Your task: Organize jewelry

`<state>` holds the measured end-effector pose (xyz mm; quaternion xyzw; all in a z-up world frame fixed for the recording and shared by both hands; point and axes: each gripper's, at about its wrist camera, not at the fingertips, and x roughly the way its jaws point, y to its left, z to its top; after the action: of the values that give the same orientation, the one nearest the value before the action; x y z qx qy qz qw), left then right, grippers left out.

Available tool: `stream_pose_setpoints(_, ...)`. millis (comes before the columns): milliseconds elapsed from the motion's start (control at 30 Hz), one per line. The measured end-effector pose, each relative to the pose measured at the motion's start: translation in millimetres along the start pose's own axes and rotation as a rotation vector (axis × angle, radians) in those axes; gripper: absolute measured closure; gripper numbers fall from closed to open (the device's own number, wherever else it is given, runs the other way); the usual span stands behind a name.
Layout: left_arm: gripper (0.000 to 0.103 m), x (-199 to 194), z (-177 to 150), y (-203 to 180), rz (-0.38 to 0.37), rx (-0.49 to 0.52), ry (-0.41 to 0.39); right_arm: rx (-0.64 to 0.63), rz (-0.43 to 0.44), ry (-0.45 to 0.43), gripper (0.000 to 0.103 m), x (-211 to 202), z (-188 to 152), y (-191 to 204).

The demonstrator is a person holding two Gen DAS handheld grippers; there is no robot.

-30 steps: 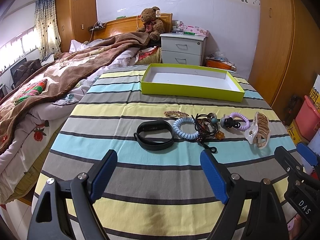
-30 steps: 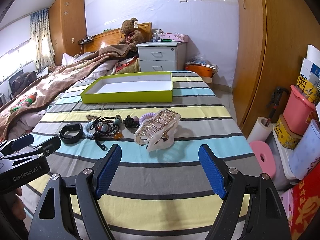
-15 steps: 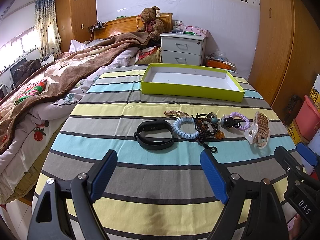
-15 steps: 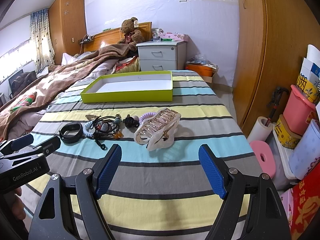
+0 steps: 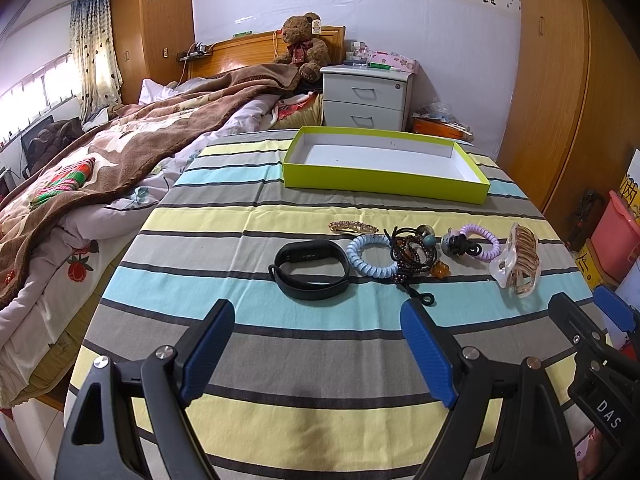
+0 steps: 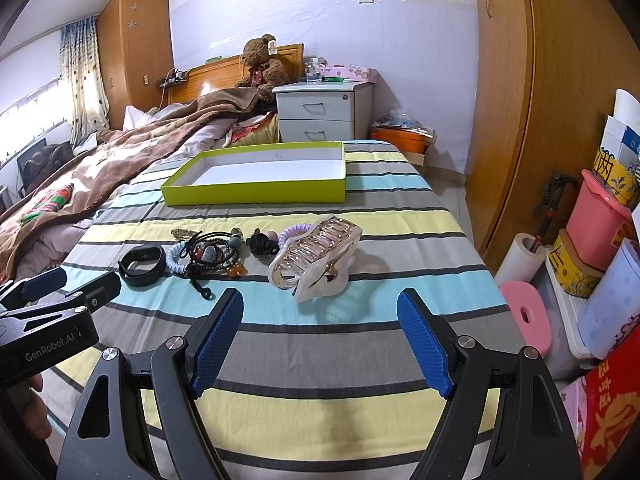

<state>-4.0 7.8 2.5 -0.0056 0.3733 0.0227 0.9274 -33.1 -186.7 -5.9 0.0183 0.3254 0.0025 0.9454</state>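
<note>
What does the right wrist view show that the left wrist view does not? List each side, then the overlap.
Only the right wrist view: the pink stool, the paper roll and the person's hand under the left gripper.

Only the left wrist view: the red-and-green pattern on the blanket shows clearly, and the right gripper enters from the side.

Both: the empty green box, black wristband, blue coil hair tie, claw clip and teddy bear.

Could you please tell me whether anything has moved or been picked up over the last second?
Nothing has visibly changed. The left gripper and right gripper both stay open and empty, hovering short of the row of accessories; the black band, hair claw clip and green box lie where they were.
</note>
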Motion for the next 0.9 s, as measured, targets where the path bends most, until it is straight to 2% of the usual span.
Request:
stream_pose_setpoints(533, 0.017, 2, 1, 0, -0.002, -0.002, 0.007, 0.011, 0.013, 0.012, 0.024, 8, 1, -5)
stream_pose_setpoints(667, 0.017, 7, 3, 2, -0.01, -0.001, 0.022, 0.041, 0.05, 0.014, 0.024, 15, 3, -14)
stream_pose_setpoints(800, 0.017, 19, 5, 10, -0.083, -0.015, 0.063, 0.054, 0.085, 0.014, 0.024, 22, 6, -19)
stream_pose_setpoints(900, 0.017, 28, 7, 14, -0.118, -0.034, 0.086, 0.059, 0.068, 0.032, 0.024, 32, 10, -20)
